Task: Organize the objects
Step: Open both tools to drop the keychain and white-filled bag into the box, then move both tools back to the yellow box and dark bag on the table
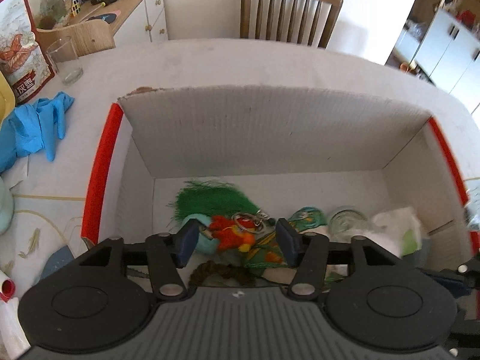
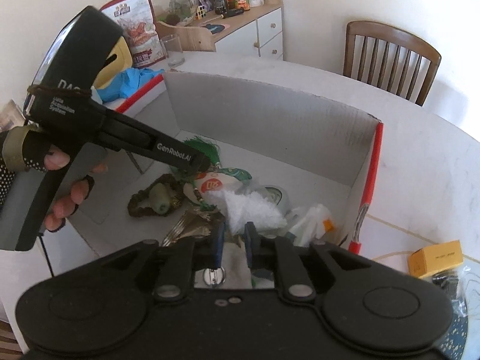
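Note:
An open cardboard box with red edges stands on the white table. It holds a green tassel, a red plush keyring, a brown hair band, a glass jar and white plastic. My left gripper is open, its pads on either side of the keyring, above the box floor. In the right wrist view the box shows the hair band, a metal fork and crumpled clear plastic. My right gripper has its jaws a narrow gap apart, nothing between them.
Blue gloves, an empty glass and a red snack bag lie left of the box. A wooden chair stands behind the table. A yellow carton lies right of the box. A cluttered sideboard stands at the back.

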`<state>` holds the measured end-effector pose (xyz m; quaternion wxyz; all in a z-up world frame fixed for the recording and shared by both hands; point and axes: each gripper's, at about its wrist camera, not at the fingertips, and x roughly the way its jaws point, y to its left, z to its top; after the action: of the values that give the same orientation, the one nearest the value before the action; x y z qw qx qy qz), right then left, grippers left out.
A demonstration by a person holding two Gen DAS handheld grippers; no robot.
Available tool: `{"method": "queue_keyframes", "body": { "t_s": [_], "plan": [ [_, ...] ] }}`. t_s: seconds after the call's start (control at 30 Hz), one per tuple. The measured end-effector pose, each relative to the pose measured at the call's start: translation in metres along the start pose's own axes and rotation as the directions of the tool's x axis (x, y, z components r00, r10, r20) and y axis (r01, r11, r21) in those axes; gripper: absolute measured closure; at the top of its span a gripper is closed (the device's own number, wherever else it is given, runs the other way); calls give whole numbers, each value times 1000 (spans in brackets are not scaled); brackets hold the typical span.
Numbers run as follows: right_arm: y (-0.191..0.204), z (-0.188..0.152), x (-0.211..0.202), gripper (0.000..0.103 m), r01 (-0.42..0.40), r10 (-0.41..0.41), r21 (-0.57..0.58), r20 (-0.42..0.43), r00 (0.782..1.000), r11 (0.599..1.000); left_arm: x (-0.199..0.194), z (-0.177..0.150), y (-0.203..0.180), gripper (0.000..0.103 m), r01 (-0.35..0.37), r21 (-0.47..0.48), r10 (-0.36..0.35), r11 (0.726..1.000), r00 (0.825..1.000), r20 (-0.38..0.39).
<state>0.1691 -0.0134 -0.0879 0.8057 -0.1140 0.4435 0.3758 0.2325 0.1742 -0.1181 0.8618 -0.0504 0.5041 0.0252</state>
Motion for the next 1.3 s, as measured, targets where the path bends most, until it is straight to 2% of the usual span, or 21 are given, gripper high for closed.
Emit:
{"method": "queue_keyframes", "body": {
  "t_s": [0.13, 0.33, 0.47, 0.6, 0.7, 0.87, 1.1, 1.17, 1.23, 1.3],
  "plan": [
    [0, -2, -6, 86, -1, 1, -2, 9, 1000, 1000, -12, 0, -3, 41, -1, 13, 0, 1000, 999, 41],
    [1, -5, -25, 85, -19, 19, -3, 50, 999, 1000, -38, -6, -10, 41, 16, 12, -18, 1000, 994, 106],
    [1, -8, -44, 83, -36, 36, 1, 84, 996, 999, -63, -13, -21, 41, 29, 38, -35, 999, 986, 160],
    [0, -11, -66, 74, -46, 45, 4, 130, 991, 999, -86, -22, -35, 41, 35, 65, -48, 997, 977, 206],
    [-3, -15, -82, 74, -52, 51, 2, 156, 986, 999, -103, -29, -45, 41, 41, 71, -57, 997, 970, 234],
    [-10, -23, -108, 73, -57, 53, 16, 185, 981, 998, -125, -39, -60, 35, 71, 68, -86, 995, 959, 268],
    [-29, -41, -140, 71, -23, 18, 22, 204, 979, 999, -142, -55, -94, 35, 90, 89, -112, 992, 954, 277],
    [-36, -46, -149, 65, -13, 8, 24, 219, 976, 1000, -145, -58, -104, 35, 99, 90, -120, 991, 953, 277],
    [-41, -52, -159, 43, 8, -13, 19, 244, 970, 1000, -148, -61, -114, 33, 102, 90, -123, 991, 952, 282],
    [-49, -58, -169, 40, 18, -23, 19, 269, 963, 1000, -151, -65, -126, 31, 96, 98, -121, 991, 949, 292]
  ]
}}
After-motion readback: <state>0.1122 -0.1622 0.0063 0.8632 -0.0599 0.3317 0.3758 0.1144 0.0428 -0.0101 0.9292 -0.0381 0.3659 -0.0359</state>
